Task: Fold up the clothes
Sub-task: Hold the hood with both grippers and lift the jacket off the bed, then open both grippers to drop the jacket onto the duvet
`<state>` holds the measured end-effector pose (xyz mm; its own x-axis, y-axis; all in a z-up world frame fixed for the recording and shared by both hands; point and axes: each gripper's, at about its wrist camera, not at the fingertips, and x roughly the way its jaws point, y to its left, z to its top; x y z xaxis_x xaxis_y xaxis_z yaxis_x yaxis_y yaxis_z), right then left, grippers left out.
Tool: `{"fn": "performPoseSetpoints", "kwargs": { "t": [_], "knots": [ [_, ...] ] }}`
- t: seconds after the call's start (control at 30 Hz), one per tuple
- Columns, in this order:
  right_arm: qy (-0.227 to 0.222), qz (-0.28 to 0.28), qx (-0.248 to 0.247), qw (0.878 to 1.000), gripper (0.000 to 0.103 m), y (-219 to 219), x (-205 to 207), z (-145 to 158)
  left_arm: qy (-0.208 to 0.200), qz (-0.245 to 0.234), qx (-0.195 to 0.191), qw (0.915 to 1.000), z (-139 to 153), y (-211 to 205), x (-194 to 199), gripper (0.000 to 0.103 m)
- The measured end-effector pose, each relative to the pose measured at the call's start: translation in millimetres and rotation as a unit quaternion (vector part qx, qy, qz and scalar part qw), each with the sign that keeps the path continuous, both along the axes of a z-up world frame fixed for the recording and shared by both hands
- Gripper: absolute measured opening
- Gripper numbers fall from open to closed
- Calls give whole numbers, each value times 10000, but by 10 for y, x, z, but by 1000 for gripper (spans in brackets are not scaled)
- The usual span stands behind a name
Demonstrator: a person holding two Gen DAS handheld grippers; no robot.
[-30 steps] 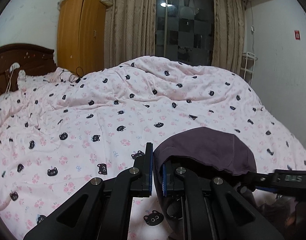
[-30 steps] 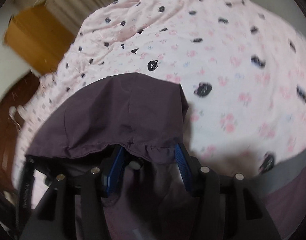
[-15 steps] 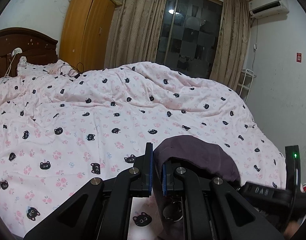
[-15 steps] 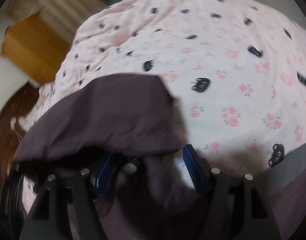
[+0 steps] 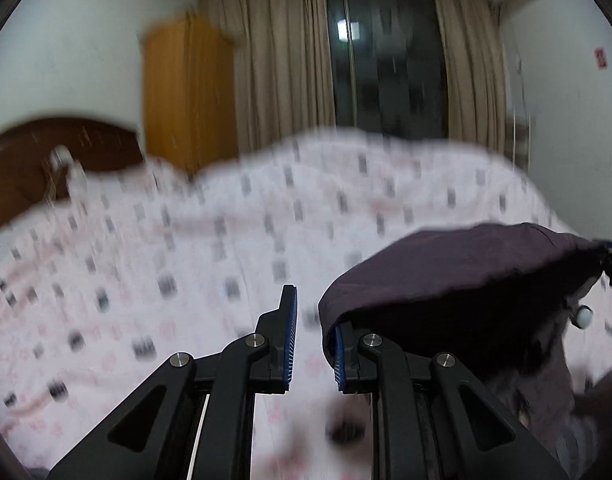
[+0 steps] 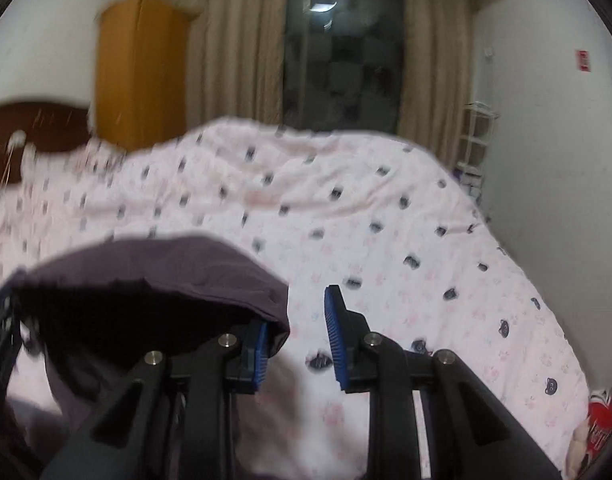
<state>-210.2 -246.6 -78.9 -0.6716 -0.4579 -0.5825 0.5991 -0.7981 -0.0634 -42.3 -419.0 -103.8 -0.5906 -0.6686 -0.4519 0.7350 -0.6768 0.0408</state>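
1. Both tools have swung up since half a second ago: the right wrist view, which then looked down on the bedding, now faces level across the bed to the window, and both views are smeared by motion.
2. Since then the left tool (image 5: 311, 336) has parted its fingers; they were pressed close on the cloth and now stand apart with pink bedding showing in the gap.
3. At this moment the dark purple garment (image 5: 466, 280) drapes over the left tool's right finger only, covering its tip, and stretches to the right, where a bit of the other tool shows at the frame edge.
4. From the right wrist view, the right tool (image 6: 296, 338) is likewise released, blue pads well apart.
5. Seen there, the dark purple garment (image 6: 154, 280) hangs over that tool's left finger and sags to the left and near side; the right finger is bare.
6. So the garment spans between the two tools, held up above the pink cat-print duvet (image 6: 346, 208), hooked over the inner finger of each rather than pinched.
7. Far beyond the bed stand a wooden wardrobe (image 5: 186, 92) at left, beige curtains (image 5: 282, 52) and a dark window (image 6: 342, 48).
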Motion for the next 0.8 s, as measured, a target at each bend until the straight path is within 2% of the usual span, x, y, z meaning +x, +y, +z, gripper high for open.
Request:
{"fn": "performPoseSetpoints", "kwargs": {
  "t": [0.1,0.17,0.3,0.33,0.4,0.43,0.47,0.53,0.63,0.7,0.77,0.8],
  "knots": [
    [-1123,17,599,9919,25,-32,-215,-513,-764,-100,704,9945,-385,-146,-45,25],
    [-1638,13,959,9818,25,-39,-286,-843,-976,-124,975,9904,-539,-185,-47,30],
    [-1781,158,1386,9741,28,-78,-214,-1180,-1133,-56,1304,9849,-656,-234,-40,31],
    [-1727,196,1468,9738,30,-93,-193,-1172,-1128,-26,1339,9845,-643,-237,-26,32],
    [-1638,251,1620,9728,43,-80,-158,-1106,-1203,-16,1370,9832,-601,-211,8,35],
    [-1595,263,1737,9714,56,-50,-142,-1065,-1223,-52,1397,9826,-580,-199,42,36],
    [-1577,312,1820,9701,64,-9,-131,-1023,-1234,-164,1461,9814,-547,-177,85,37],
    [-1662,599,1774,9682,64,123,-112,-894,-1252,-442,1569,9787,-479,-118,170,38],
    [-1842,936,1461,9675,67,325,-158,-627,-1312,-823,1610,9747,-356,-28,285,50],
    [-2152,1237,1216,9610,69,384,-206,-465,-1271,-981,1588,9742,-277,-2,341,63],
    [-2467,1530,1138,9502,79,404,-248,-345,-1220,-1114,1634,9726,-215,-14,383,65],
    [-2501,1579,1228,9473,80,392,-244,-316,-1193,-1154,1661,9720,-189,-37,394,65]
  ]
}}
